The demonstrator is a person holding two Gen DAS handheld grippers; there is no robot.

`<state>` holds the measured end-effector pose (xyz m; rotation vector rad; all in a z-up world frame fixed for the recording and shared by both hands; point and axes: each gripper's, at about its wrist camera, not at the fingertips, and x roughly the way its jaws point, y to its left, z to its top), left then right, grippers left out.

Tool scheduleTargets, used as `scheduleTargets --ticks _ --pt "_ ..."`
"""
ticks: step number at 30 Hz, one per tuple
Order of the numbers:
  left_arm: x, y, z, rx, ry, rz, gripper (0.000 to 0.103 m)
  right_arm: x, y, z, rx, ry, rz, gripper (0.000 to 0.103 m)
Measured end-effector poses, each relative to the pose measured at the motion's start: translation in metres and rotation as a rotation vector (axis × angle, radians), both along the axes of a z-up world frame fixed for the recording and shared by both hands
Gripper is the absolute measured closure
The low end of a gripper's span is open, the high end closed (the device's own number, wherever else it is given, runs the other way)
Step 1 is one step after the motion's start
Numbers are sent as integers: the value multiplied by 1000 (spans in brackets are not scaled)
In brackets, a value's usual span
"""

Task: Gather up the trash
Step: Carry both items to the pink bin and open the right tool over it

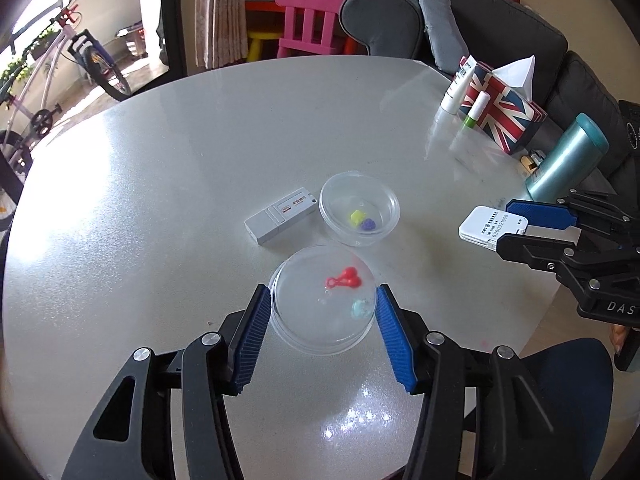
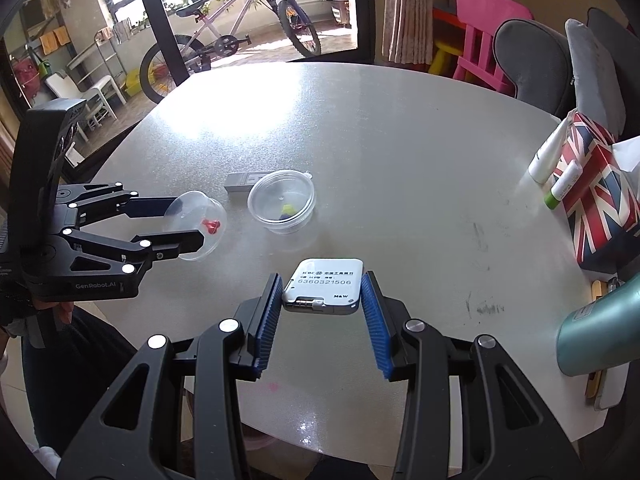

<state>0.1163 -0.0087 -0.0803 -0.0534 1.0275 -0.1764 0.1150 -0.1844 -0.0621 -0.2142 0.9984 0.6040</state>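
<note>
Two grippers work over a round pale-grey bench (image 1: 168,184) that fills most of both views; behind it stand a dark grey sofa (image 1: 500,12), a pink child's chair (image 1: 308,16) and a bicycle (image 2: 236,36) in the sunlit doorway; at the bench's right edge sit a Union Jack tissue box (image 1: 506,114), with two white tubes leaning against it, and a teal flask (image 1: 564,160) lying near the rim.

Left gripper (image 1: 323,308): its blue-padded fingers (image 1: 250,332) are pressed against both sides of a clear plastic cup (image 1: 324,300), pinching it; in the right wrist view the cup is held tilted, its mouth turned away from the gripper, clear of the bench; inside it lie a small red piece (image 1: 344,278) and a pale blue piece (image 1: 360,308).

Right gripper (image 2: 320,292): its fingers (image 2: 266,320) are closed on a white ICBC card device (image 2: 324,286), gripping its two long edges; printed numbers show on its face and a small metal connector sits at the near end; it appears lifted off the bench.

Near the bench's middle stands a second clear plastic cup (image 1: 360,210), upright, holding a yellow scrap (image 1: 355,216) and a purple scrap (image 1: 368,224) that touch each other; just beside it, on its left in the left wrist view, lies a white USB stick (image 1: 282,214) with a small red-lettered label, flat on the bench.
</note>
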Motion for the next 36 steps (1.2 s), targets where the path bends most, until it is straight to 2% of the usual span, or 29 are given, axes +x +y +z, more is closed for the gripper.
scheduleTargets --ticks 17,29,36 --pt "-89 0 41 -4 -66 -14 50 -71 7 29 31 -43 98 63" --pt "-143 -1 48 1 -76 -8 50 -137 12 42 55 -42 194 63" --pt "-166 2 49 -11 -76 10 50 -161 18 37 68 -19 235 62"
